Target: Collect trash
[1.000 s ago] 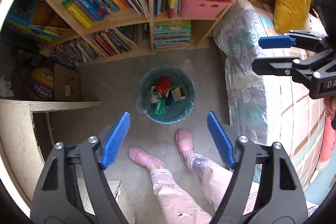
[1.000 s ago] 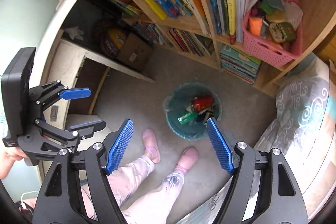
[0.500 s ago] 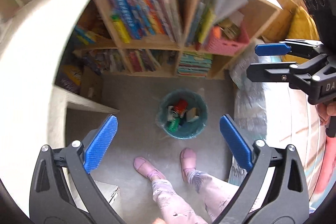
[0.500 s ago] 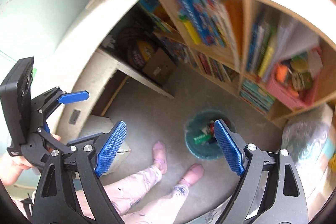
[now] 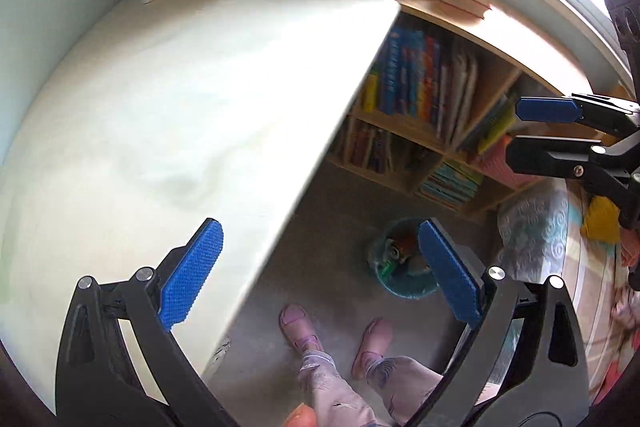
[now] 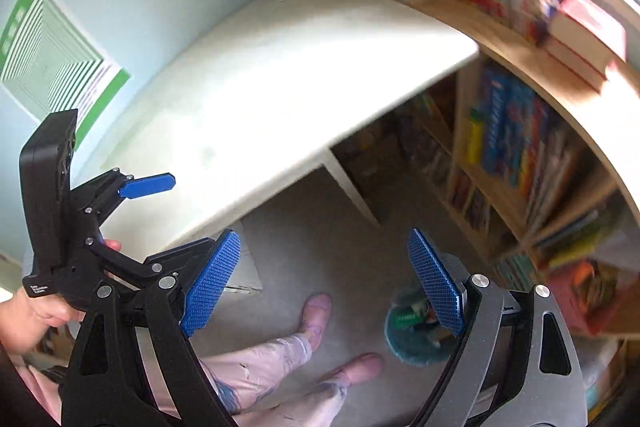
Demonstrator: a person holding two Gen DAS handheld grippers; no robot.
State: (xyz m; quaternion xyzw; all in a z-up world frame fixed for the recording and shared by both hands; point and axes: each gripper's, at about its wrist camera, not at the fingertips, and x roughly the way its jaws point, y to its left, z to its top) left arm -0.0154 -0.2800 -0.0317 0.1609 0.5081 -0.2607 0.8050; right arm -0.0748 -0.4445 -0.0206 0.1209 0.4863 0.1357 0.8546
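Left wrist view: left gripper (image 5: 320, 269) and right gripper (image 6: 324, 283), both open and empty, hover at the bare worktop (image 5: 180, 107) edge, bin (image 5: 400, 283) and bookshelf (image 5: 440, 115) beyond.

Both wrist views look steeply down from high above the floor (image 5: 332, 211), sharing the desk (image 5: 180, 115), bookshelf (image 6: 516, 163) and teal bin (image 6: 412, 343) far below

Trash bin (image 5: 404, 281) beside bookshelf (image 5: 436, 143)

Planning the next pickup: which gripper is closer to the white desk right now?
Left. The left gripper hangs at the edge of the white desk, one finger over its top. The right gripper is farther out over the floor, toward the trash bin.
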